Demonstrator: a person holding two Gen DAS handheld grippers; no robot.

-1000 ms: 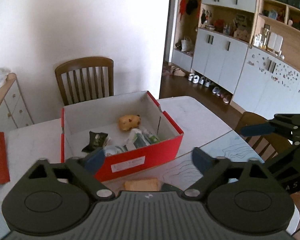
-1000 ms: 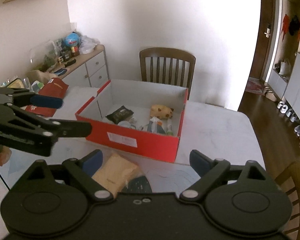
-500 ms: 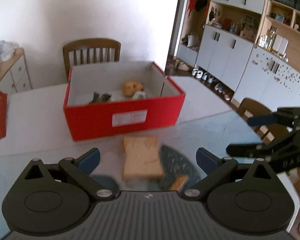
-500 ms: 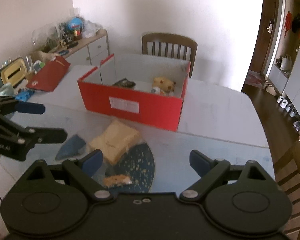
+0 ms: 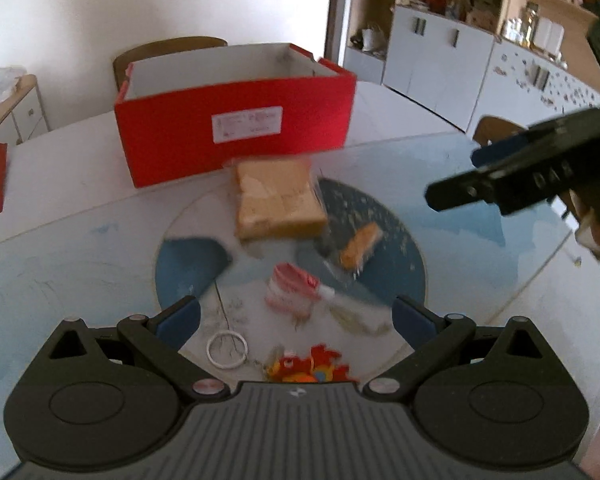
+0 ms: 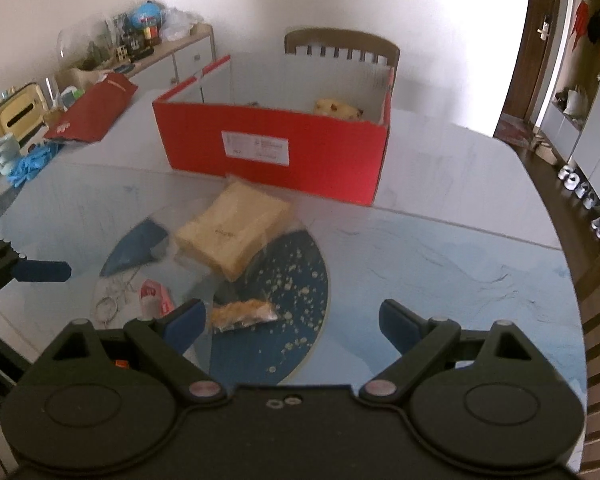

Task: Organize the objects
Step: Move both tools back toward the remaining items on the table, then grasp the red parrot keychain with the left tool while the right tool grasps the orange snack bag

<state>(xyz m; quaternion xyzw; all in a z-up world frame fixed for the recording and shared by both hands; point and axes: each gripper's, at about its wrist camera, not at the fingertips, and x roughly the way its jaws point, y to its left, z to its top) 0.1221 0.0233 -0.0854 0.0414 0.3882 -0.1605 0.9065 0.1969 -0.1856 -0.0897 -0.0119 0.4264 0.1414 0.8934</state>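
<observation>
Both grippers, left (image 5: 296, 316) and right (image 6: 290, 318), gape wide, holding nothing, above the table's (image 6: 440, 240) near edge. Box (image 6: 274, 148) contents mostly hidden; bread (image 6: 232, 232) blurred.

Bright daylight, washed-out wall, motion blur, fisheye edge distortion.

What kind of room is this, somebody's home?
Most likely a home dining area: a dining table with a wooden chair behind it, white cabinets with cluttered shelves, and shoes lined up on the floor near a door.
</observation>
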